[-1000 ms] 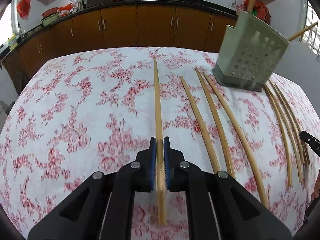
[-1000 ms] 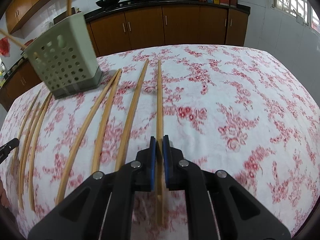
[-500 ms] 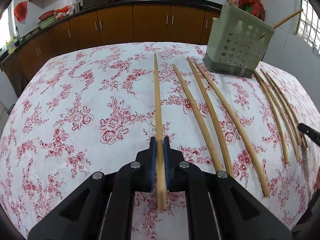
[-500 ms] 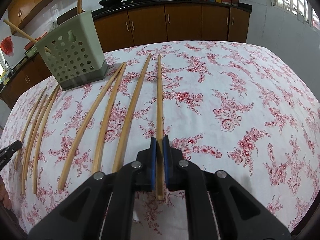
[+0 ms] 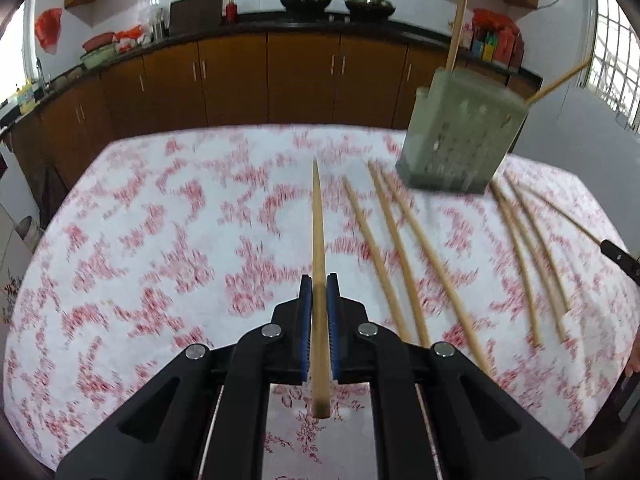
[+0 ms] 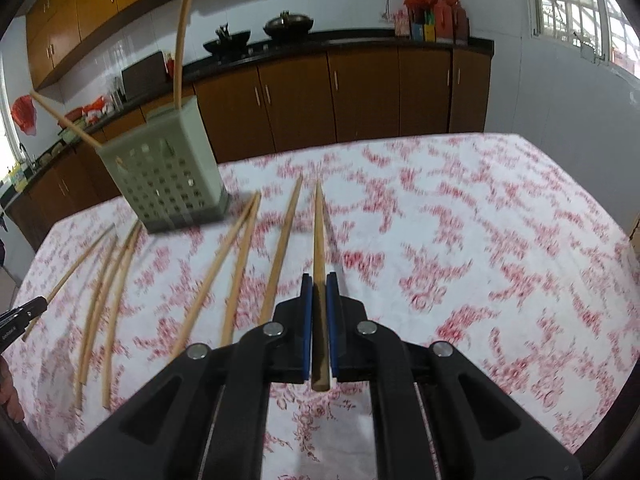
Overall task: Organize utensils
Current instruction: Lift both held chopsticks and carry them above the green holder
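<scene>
In the left wrist view my left gripper (image 5: 319,280) is shut on a long wooden chopstick (image 5: 318,220), which points forward above the floral tablecloth (image 5: 160,240). My right gripper (image 6: 319,280) grips a second chopstick (image 6: 319,232) the same way. A pale green perforated holder (image 5: 460,140) (image 6: 164,172) stands at the far side of the table with two chopsticks leaning out of it. Several loose chopsticks (image 5: 400,248) (image 6: 240,252) lie on the cloth between the two grippers. Each gripper's tip shows at the edge of the other's view (image 5: 618,258) (image 6: 20,314).
More loose chopsticks (image 5: 528,256) (image 6: 108,276) lie near the holder's other side. Brown kitchen cabinets (image 5: 240,80) and a dark counter with woks (image 6: 288,24) run behind the table. Windows are on the right. A person's hand (image 6: 8,392) shows at the left edge.
Both grippers have risen and tilted up, each lifting its chopstick off the cloth. The table and the holder now look farther away, and more of the kitchen shows.
</scene>
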A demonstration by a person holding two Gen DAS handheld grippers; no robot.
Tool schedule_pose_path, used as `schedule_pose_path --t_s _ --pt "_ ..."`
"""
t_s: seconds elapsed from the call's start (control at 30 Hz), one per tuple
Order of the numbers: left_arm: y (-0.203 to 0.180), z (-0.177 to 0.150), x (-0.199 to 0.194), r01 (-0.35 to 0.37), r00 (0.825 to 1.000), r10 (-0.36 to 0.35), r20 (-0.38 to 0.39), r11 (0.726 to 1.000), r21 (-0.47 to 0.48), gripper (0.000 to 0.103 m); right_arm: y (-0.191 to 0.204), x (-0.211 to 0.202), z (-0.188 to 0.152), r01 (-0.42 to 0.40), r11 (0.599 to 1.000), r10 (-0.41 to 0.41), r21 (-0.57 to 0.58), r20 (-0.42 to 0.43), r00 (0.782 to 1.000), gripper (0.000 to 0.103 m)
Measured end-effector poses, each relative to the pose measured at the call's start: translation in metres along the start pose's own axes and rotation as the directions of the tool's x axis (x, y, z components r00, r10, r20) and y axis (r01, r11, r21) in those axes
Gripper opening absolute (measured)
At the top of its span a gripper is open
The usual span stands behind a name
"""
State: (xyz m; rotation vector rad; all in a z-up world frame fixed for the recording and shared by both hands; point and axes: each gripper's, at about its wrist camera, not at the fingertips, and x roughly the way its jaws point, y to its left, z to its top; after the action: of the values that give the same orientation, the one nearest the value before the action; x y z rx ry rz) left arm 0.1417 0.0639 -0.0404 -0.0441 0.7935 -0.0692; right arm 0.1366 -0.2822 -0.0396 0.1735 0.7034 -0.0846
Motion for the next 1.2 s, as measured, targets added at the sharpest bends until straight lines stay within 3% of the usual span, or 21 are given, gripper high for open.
schedule_pose_path --t_s 0.47,0.73,1.2 --pt "-0.002 0.040 -0.047 0.044 0.984 -0.038 0.176 0.998 -0.033 0.008 -0.004 -0.031 0.029 -0.017 1.000 0.014 0.026 0.126 0.992 0.008" --pt "-0.004 0.050 -0.055 0.046 0.975 -0.037 0.220 0.998 -0.035 0.008 0.001 -0.048 0.051 -0.023 1.000 0.019 0.017 0.205 0.979 0.008" --pt "-0.005 0.068 -0.067 0.036 0.964 -0.030 0.263 0.999 -0.017 0.007 0.014 -0.065 0.080 -0.042 0.999 0.045 -0.017 0.271 0.961 0.008"
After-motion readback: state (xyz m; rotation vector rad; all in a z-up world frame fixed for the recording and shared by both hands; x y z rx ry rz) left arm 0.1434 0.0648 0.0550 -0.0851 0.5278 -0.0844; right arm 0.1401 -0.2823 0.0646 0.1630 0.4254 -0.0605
